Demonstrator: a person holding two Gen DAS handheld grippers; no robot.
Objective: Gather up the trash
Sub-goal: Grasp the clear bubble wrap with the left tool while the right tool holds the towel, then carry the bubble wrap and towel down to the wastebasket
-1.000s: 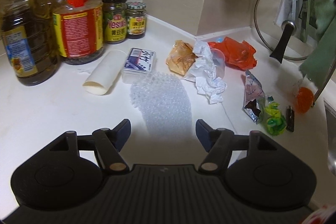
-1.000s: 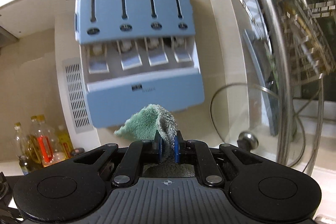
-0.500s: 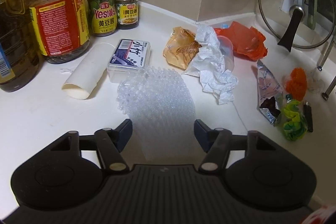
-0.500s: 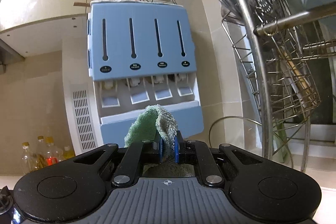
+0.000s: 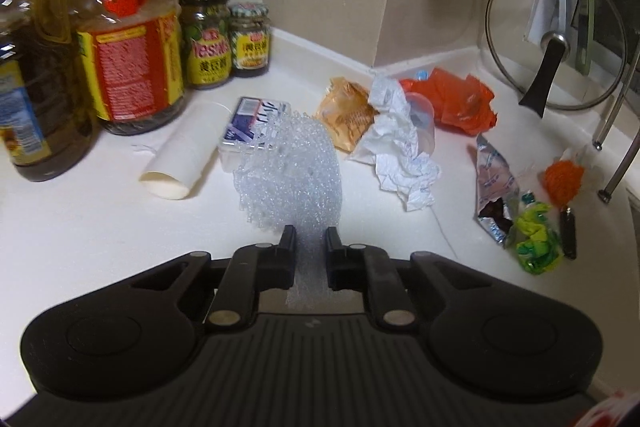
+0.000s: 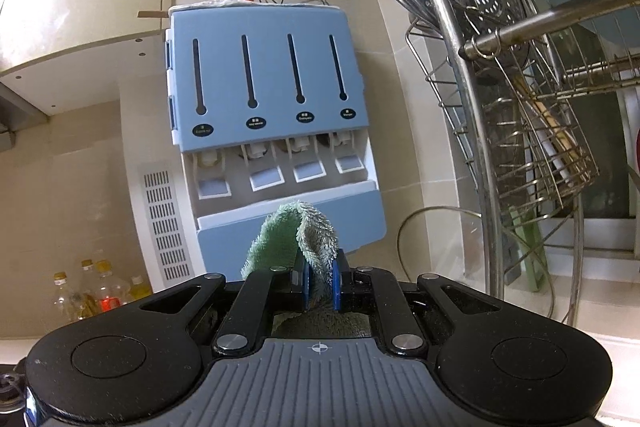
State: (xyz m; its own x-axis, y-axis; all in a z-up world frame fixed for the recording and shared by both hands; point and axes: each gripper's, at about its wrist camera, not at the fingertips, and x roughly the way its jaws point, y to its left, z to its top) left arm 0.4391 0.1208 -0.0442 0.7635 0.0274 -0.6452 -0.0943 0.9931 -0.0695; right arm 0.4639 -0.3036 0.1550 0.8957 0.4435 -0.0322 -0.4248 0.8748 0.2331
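Just closed: left gripper jaws, spread earlier, now pinching bubble wrap, bunched upward off tabletop. Right gripper still clamping green cloth.

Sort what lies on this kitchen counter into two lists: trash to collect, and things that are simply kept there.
Trash to collect:
bubble wrap, pinched in the left gripper
crumpled paper
orange plastic bag
foil wrapper
green wrapper

Kept there:
oil bottles
sauce jars
glass lid
green cloth, clamped in the right gripper
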